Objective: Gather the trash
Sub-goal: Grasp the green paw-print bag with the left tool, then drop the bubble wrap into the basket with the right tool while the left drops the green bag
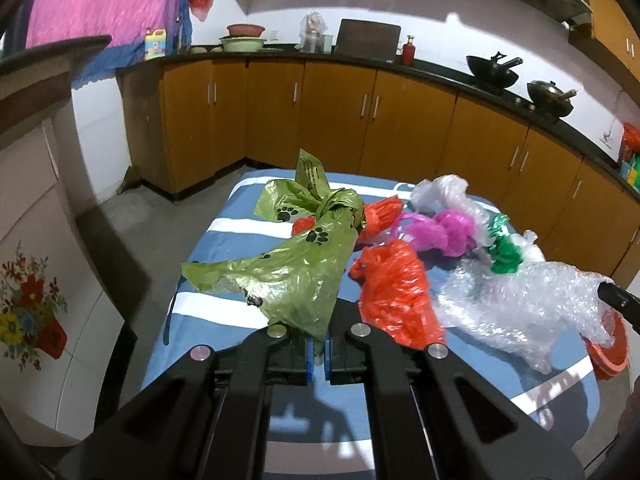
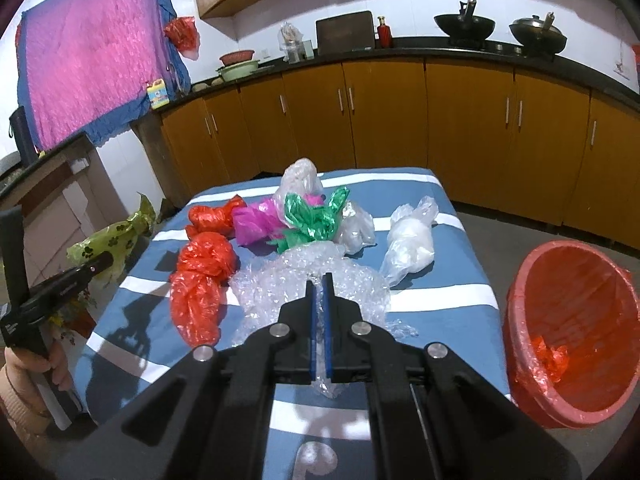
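Observation:
My left gripper (image 1: 319,344) is shut on a green paw-print bag (image 1: 296,268) and holds it above the left part of the striped table (image 1: 224,300); the bag also shows in the right wrist view (image 2: 108,244). My right gripper (image 2: 319,280) is shut on a sheet of bubble wrap (image 2: 288,280), which also shows in the left wrist view (image 1: 520,300). On the table lie red bags (image 2: 204,268), a pink bag (image 2: 256,224), a green bag (image 2: 312,216) and clear bags (image 2: 412,240). A red bin (image 2: 572,336) stands right of the table.
Brown cabinets (image 2: 400,120) under a dark counter run behind the table, with woks (image 2: 464,24) on the stove. A pink cloth (image 2: 88,52) hangs at the left. A white cabinet with a flower picture (image 1: 36,300) stands left of the table.

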`<state>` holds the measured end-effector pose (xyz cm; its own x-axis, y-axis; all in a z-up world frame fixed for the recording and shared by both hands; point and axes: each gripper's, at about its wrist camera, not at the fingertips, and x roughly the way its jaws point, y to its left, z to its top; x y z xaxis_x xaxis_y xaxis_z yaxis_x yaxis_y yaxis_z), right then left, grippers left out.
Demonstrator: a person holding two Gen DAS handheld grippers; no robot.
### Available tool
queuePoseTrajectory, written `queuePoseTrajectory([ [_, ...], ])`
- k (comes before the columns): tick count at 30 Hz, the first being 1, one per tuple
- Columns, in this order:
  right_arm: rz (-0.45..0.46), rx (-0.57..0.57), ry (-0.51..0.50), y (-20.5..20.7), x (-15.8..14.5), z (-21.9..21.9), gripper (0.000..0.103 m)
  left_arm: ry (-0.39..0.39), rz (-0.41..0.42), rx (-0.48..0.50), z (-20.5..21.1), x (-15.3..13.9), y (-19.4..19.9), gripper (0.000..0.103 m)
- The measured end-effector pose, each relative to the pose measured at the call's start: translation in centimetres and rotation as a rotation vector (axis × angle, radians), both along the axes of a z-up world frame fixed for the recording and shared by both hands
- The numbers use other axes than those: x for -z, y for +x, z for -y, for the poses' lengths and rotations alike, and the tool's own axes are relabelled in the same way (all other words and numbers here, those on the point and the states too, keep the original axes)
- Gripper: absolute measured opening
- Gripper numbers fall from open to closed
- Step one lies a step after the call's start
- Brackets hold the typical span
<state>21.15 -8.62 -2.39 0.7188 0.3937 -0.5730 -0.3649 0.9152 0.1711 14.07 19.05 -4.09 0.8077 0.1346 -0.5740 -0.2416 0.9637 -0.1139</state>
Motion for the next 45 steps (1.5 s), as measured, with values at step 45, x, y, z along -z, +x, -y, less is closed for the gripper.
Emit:
queuePoseTrajectory([
  [45, 0.166, 0.582, 0.012, -5.3, -3.0, 24.8, 0.004, -0.035, 0.080, 0.616, 27.4, -4.2, 3.4, 0.003],
])
